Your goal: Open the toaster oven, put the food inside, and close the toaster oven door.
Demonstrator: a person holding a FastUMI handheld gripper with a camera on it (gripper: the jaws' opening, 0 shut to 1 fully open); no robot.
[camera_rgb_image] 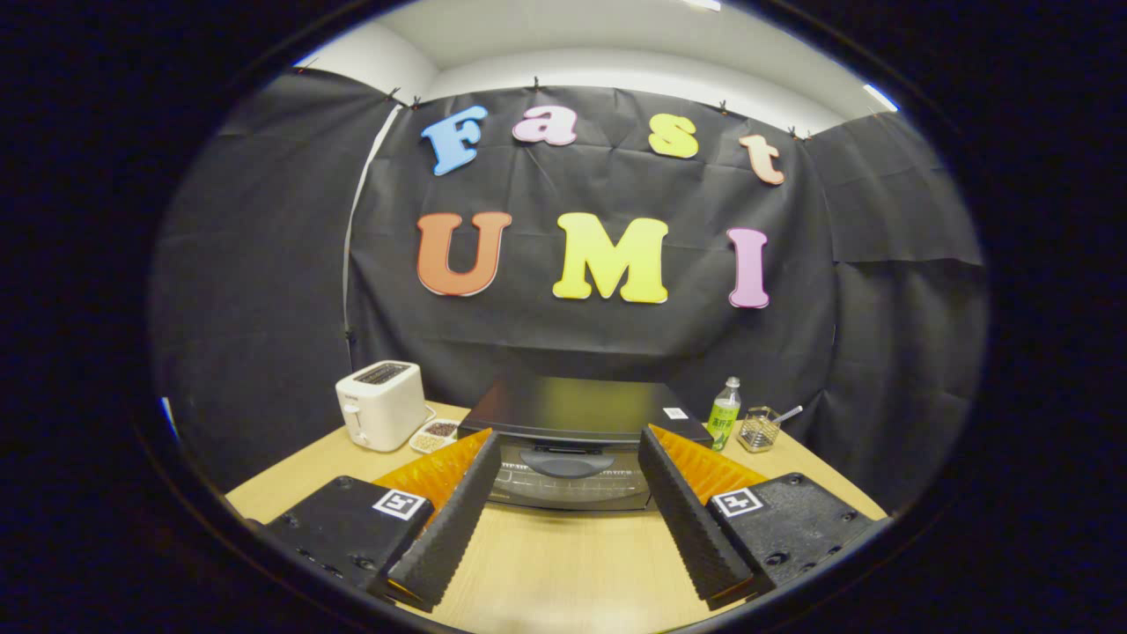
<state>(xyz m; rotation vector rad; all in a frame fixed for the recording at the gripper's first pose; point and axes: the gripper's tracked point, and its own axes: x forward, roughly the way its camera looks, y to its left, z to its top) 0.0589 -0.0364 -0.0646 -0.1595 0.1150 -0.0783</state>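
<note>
A black toaster oven [577,423] stands on the wooden table [563,563] straight ahead of my fingers. Its glass door [563,480] is closed, with a dark handle [565,460] near the door's top. My gripper [568,458] is open, held above the table, and its fingertips frame the oven's front without touching it. Nothing is between the fingers. A small white dish of food [434,434] sits to the left of the oven, beside the toaster.
A white pop-up toaster [380,405] stands left of the oven. On the oven's right are a green bottle [725,414] and a small wire basket with a utensil [762,429]. Bare tabletop lies between me and the oven.
</note>
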